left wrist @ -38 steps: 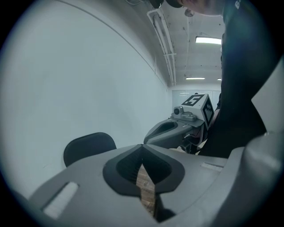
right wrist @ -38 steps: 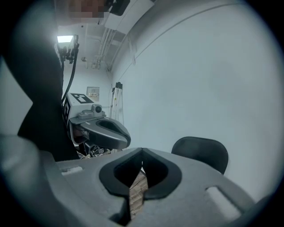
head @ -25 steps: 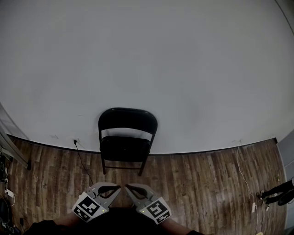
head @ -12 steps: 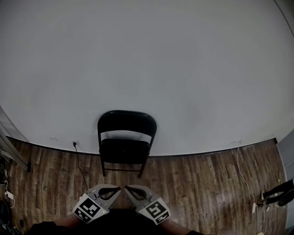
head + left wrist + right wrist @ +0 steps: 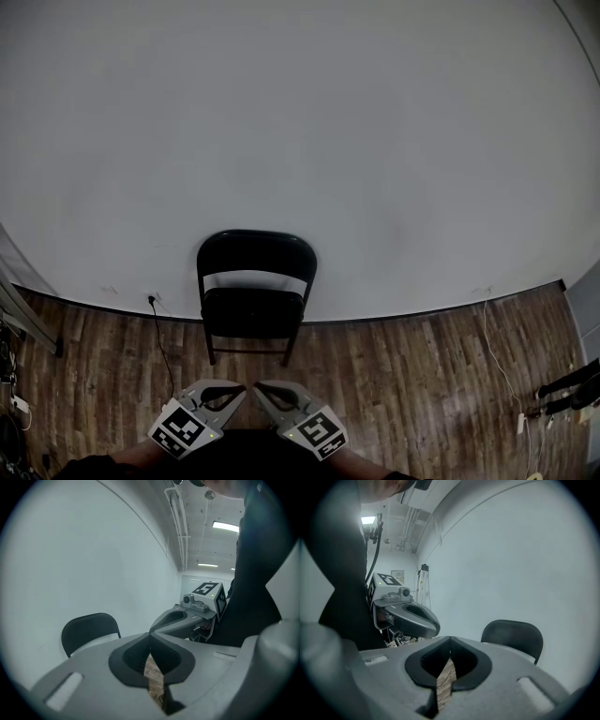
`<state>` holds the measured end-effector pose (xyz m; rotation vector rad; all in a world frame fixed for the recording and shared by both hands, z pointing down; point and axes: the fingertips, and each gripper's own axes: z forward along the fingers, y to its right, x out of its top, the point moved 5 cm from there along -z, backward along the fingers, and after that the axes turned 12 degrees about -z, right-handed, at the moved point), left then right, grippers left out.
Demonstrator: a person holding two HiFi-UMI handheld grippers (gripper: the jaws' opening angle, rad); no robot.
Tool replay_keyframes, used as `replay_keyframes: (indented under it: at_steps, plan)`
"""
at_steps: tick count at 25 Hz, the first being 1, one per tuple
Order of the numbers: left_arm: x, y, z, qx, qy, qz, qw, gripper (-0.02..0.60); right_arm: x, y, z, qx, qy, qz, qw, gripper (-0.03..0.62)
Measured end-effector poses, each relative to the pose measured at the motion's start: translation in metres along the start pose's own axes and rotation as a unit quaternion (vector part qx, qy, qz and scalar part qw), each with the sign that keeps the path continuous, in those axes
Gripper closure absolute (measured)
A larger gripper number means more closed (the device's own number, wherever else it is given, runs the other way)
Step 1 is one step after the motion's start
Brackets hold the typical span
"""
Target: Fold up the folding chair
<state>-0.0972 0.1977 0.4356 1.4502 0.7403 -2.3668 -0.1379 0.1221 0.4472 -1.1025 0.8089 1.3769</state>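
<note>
Item one: folding chair (image 5: 255, 291), black, with a padded seat and a curved backrest. We list it as unfolded, seat down, standing on all its legs on the floor (image 5: 403, 366) with its back close to the wall (image 5: 300, 141), front turned toward us. It stands well apart from both claws.

Item two: the floor, dark wood boards, meeting the plain white wall along a dark skirting line.

Item three: socket (image 5: 151, 299) low on the wall, left of the chair, with a thin black cable (image 5: 164, 342) running from it across the boards.

Item four: left claw (image 5: 239, 390), grey, tips pressed together with nothing between them; only floorboards show through the slit beneath.

Item five: right claw (image 5: 260, 386), the same make, likewise closed and empty. The two tips point at each other, nearly meeting, near the bottom of the head view.

Item six: left marker cube (image 5: 180, 429) and right marker cube (image 5: 319, 431), each bearing black-and-white square patterns, which are the only printing we find.
</note>
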Motion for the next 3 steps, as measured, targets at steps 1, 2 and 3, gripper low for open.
replay_keyframes:
  at_steps: [1, 2, 3]
  plan:
    - [0.0006, 0.0011, -0.0003, 0.0, -0.001, -0.001, 1.0, 0.58, -0.0001, -0.0002, -0.0006, 0.0, 0.0, 0.001, 1.0, 0.592]
    - [0.0012, 0.002, -0.0008, -0.001, -0.003, -0.003, 1.0, 0.58, -0.0001, -0.0004, -0.0011, 0.0, 0.0, 0.002, 1.0, 0.592]
    - [0.0017, 0.0028, -0.0013, -0.001, -0.004, -0.004, 1.0, 0.58, 0.0, -0.0007, -0.0016, 0.0, -0.001, 0.002, 1.0, 0.592]
